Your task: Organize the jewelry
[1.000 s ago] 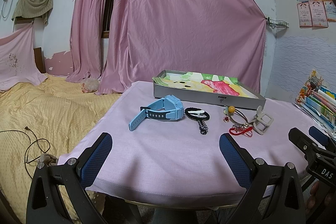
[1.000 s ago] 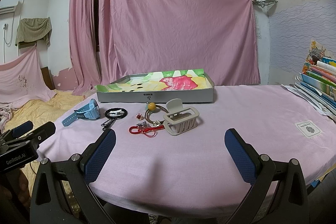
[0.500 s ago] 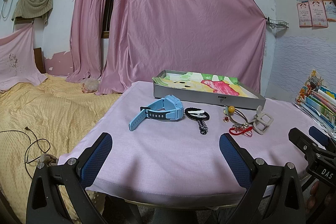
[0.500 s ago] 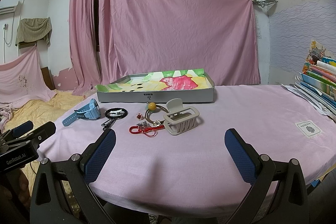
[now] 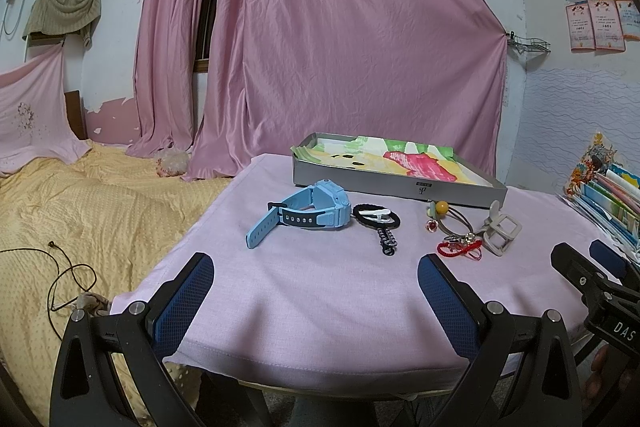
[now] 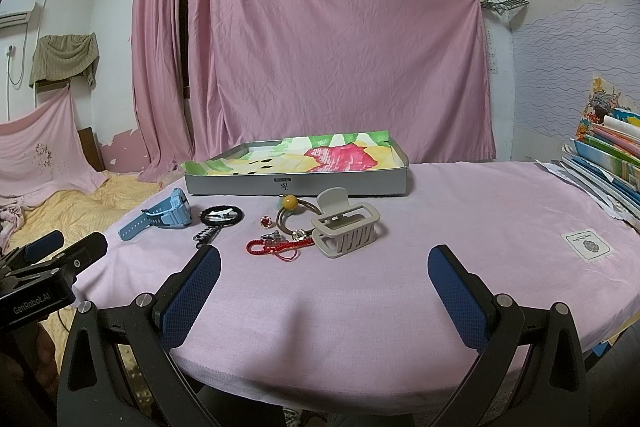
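A: On the table?

B: A round top draped in pale pink woven cloth (image 6: pixel 460 211), soft and faintly creased, hem hanging over the near edge. Along the far side, a shallow rectangular grey box (image 6: pixel 298 183), cardboard-looking, lined with glossy paper printed in green, yellow and red.

A: And the jewelry?

B: All out on the cloth, just in front of the box. Farthest left, a chunky light-blue plastic watch (image 5: pixel 310 214), strap with a row of holes, lying on its side. Just beside it, a black braided ring (image 5: pixel 376 218) with a small white clip inside and a short dark chain trailing toward the near edge. Then a tiny red faceted gem (image 6: pixel 266 222), a thin metal hoop carrying an amber bead (image 6: pixel 289 202), a red knotted cord bracelet (image 6: pixel 276 247) with small silvery charms, and a beige matte plastic claw clip (image 6: pixel 346 228), ribbed teeth facing forward, touching the hoop.

A: The grippers?

B: Left gripper (image 5: pixel 316 287) hovering at the near edge, below the watch, fingers spread wide, nothing between them. Pads (image 5: pixel 186 301) dark blue, textured rubber on black angular arms. Right gripper (image 6: pixel 325 287) likewise gaping and empty, near the edge, below the claw clip.

A: Anything else?

B: Pink curtain (image 6: pixel 340 47) behind, crumpled and satiny. Stacked books (image 6: pixel 608 155) on the right.
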The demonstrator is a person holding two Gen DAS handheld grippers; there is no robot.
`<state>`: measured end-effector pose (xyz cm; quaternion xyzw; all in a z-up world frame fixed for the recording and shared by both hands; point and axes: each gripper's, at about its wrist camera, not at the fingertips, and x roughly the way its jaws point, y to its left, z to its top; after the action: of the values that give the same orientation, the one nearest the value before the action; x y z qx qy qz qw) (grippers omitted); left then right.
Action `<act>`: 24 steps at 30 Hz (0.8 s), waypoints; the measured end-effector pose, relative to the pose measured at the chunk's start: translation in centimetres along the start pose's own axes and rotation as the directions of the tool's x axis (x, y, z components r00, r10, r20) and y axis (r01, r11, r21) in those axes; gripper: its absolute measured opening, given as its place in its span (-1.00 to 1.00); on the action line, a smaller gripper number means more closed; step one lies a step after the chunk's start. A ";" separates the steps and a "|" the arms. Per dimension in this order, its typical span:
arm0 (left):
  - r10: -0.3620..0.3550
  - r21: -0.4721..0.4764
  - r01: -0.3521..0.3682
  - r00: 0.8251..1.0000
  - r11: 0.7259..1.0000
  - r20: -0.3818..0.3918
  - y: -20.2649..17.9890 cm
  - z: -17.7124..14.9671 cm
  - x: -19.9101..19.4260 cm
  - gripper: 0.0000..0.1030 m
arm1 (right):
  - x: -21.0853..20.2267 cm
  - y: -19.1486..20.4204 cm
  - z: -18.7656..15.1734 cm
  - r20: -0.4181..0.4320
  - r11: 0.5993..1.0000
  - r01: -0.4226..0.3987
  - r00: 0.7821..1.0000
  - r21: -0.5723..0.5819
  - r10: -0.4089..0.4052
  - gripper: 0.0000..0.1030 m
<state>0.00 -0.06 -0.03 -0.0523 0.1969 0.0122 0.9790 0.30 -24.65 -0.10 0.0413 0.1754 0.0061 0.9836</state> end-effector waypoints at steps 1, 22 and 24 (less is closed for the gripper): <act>0.000 0.000 0.000 1.000 1.000 0.000 0.0 0.0 0.0 0.99 | 0.0 0.0 0.0 0.000 1.000 0.001 1.000 0.000 -0.001 0.98; -0.002 0.034 0.000 0.999 0.999 0.036 -0.1 1.0 -0.2 0.99 | -1.0 -1.1 1.1 0.110 1.000 0.003 0.994 0.019 -0.005 0.98; -0.004 0.046 0.001 0.999 0.999 0.051 -0.1 1.6 0.1 0.99 | -0.9 -1.2 1.7 0.127 1.000 0.008 0.992 0.008 -0.009 0.98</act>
<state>0.73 -0.02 1.39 -0.0296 0.1719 0.0078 0.9846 0.05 -25.98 1.69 0.0443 0.1126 -0.0013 0.9927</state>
